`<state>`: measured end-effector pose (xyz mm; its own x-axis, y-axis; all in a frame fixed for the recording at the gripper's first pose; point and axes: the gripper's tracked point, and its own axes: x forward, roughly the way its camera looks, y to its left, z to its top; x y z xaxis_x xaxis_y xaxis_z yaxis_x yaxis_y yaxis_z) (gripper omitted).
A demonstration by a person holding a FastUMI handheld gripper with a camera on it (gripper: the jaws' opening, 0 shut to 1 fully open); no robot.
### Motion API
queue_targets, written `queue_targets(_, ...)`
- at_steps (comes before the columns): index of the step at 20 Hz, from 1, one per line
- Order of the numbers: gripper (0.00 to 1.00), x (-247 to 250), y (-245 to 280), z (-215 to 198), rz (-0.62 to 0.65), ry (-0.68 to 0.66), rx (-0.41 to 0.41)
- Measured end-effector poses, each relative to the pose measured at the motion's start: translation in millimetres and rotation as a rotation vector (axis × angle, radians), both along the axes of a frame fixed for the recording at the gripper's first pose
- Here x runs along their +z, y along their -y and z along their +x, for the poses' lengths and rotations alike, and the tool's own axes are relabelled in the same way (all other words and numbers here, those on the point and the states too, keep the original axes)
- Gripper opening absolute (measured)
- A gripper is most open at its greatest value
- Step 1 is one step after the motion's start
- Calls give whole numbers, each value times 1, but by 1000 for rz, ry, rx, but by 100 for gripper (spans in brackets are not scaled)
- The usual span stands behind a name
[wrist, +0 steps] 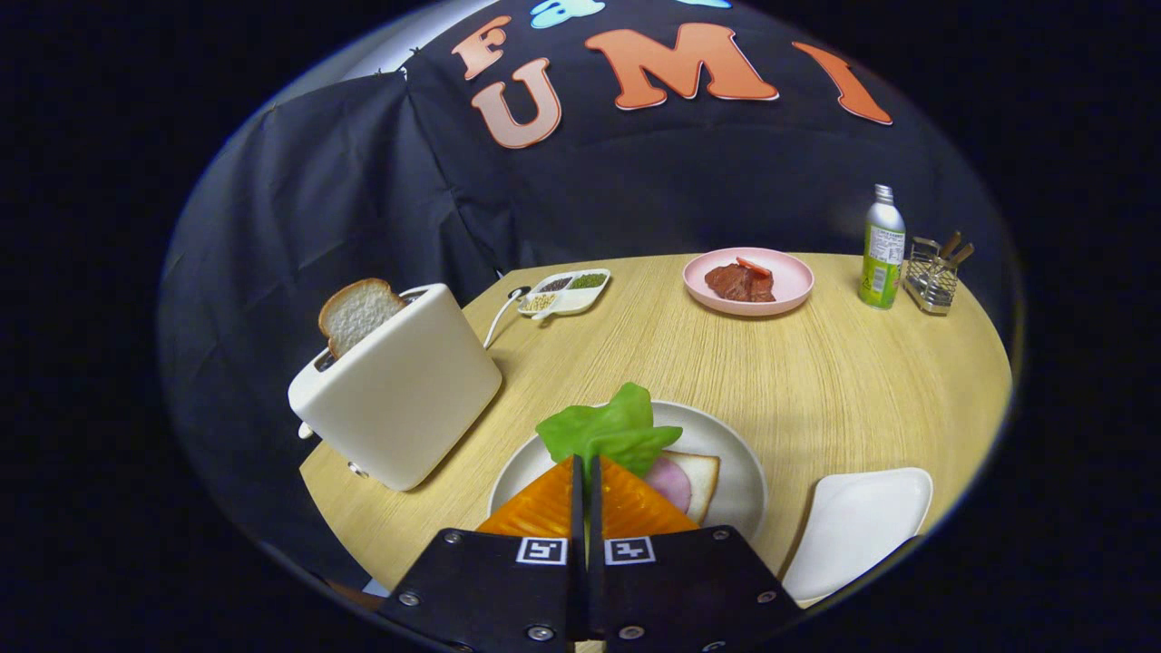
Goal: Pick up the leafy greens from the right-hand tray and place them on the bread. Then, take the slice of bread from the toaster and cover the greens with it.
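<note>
While clamped almost fully together, with only a thin slit between the orange fingers, grips the leafy greens at the stem end, both pads pressing on it; gripper. Greens fan out just ahead of the fingertips, toward 12 o'clock, held over the round white plate. On that plate, at about 2 o'clock from the fingertips, lies a slice of bread topped with a pink round of ham, partly hidden behind the right finger. Whether the greens touch the bread or hang just above it cannot be told.

At 10 o'clock from the fingertips, stands a cream toaster near the table's edge, tilted in the fisheye, with a second bread slice sticking up out of its slot. Off at 4 o'clock from the plate, sits a white rectangular tray, just beside the plate on the wooden table.

Farther out, beyond the toaster at 12 o'clock, rests a small divided dish of seeds. At 1 o'clock, well apart from the plate, sits a pink plate bearing dark red meat. Further toward 2 o'clock, stands a green bottle upright, with a wire holder just beside it.
</note>
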<state>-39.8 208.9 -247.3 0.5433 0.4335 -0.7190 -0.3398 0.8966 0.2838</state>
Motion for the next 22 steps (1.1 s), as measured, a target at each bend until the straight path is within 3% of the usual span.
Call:
queue_targets(5,4,-12,15,9,-39,16,-57)
queue_targets(9,17,-21,21,5,-94,1,-49)
queue_targets(18,66,-1,29,14,-171,23,-71)
queue_targets(22,81,29,31,32,-190,63,-95)
